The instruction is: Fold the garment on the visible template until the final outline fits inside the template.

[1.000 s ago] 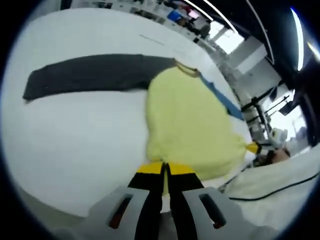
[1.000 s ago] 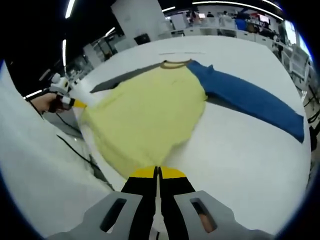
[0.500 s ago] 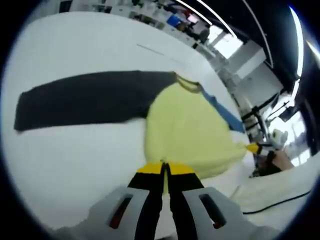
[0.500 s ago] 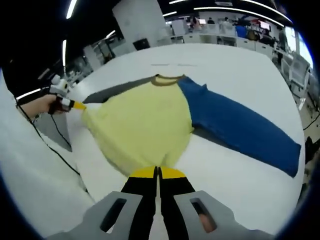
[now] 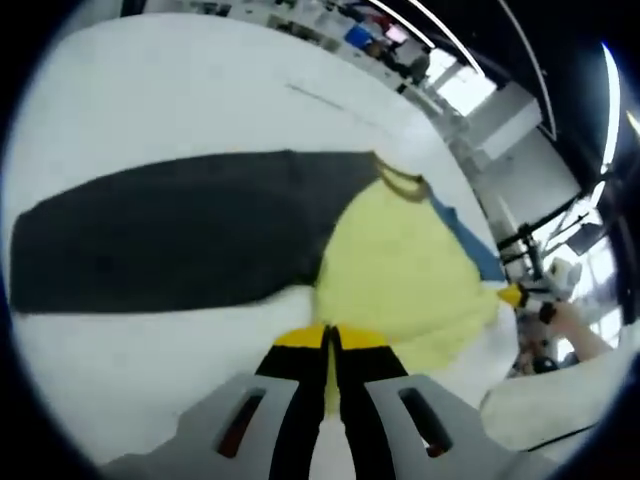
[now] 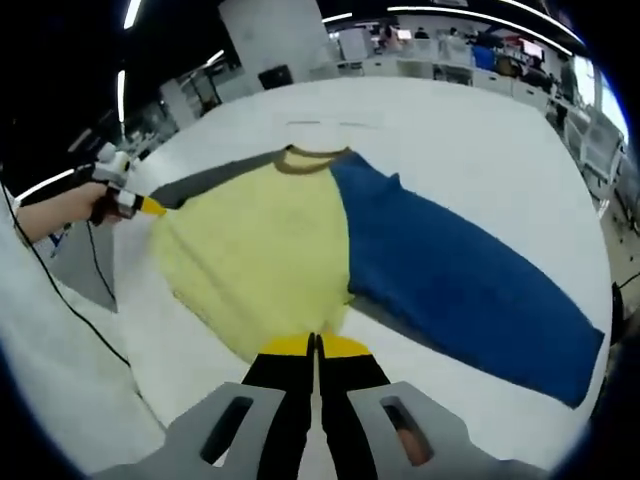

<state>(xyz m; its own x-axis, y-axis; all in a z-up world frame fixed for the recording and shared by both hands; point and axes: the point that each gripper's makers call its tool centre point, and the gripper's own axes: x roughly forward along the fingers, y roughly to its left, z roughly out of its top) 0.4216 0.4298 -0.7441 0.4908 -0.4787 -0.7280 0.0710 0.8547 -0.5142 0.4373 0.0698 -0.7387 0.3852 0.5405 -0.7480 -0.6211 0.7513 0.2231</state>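
A shirt with a yellow body (image 5: 400, 280) lies spread on the white table (image 5: 150, 90). Its dark grey sleeve (image 5: 170, 235) stretches left in the left gripper view, and its blue sleeve (image 6: 460, 280) stretches right in the right gripper view. My left gripper (image 5: 327, 336) is shut on the yellow hem at one bottom corner. My right gripper (image 6: 315, 345) is shut on the hem at the other corner. Each gripper also appears in the other's view, held by a hand: the right gripper (image 5: 513, 295) and the left gripper (image 6: 145, 206), each touching the yellow cloth's edge.
Faint thin lines (image 6: 320, 123) mark the table beyond the collar (image 6: 305, 160). A person's white sleeve (image 6: 60, 350) and a black cable (image 6: 80, 300) lie at the near table edge. Desks and office furniture (image 6: 440, 50) stand far behind.
Both views have shifted and the sleeves now look larger and closer. The grey and blue sleeves lie more fully spread. Both grippers stay shut on the hem.
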